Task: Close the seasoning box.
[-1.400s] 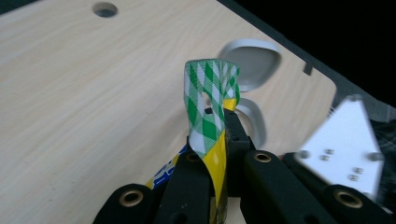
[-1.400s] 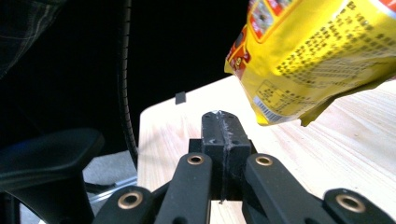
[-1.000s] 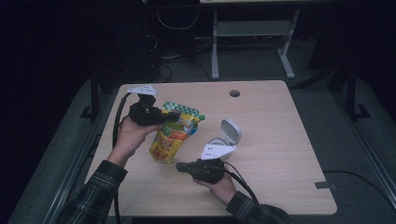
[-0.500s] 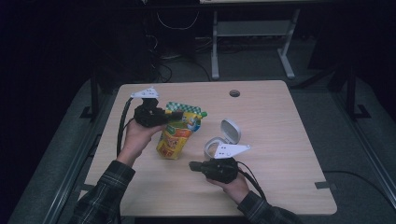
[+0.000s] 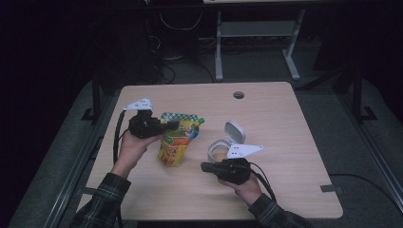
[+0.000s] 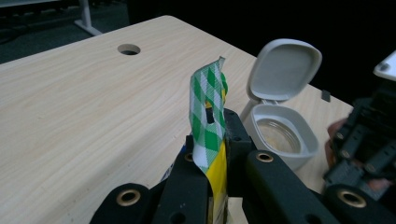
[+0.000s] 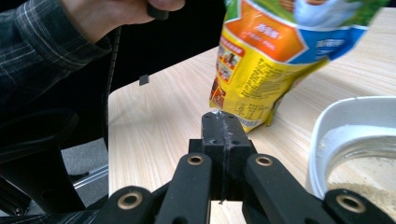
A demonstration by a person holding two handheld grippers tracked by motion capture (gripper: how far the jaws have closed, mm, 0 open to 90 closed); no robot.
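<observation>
Gripping the pouch (image 5: pixel 177 142) by its top edge, my left hand-held gripper (image 5: pixel 167 126) holds it upright on the surface (image 5: pixel 285 123). The right hand-held gripper (image 5: pixel 205 167), jaws closed on nothing, points at its base; the open tub (image 5: pixel 222 147) sits just beside.

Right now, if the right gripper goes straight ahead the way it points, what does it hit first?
Probably the pouch: the right gripper, jaws shut and empty, points at its lower corner, a gap of table between. Depth is unclear.
</observation>
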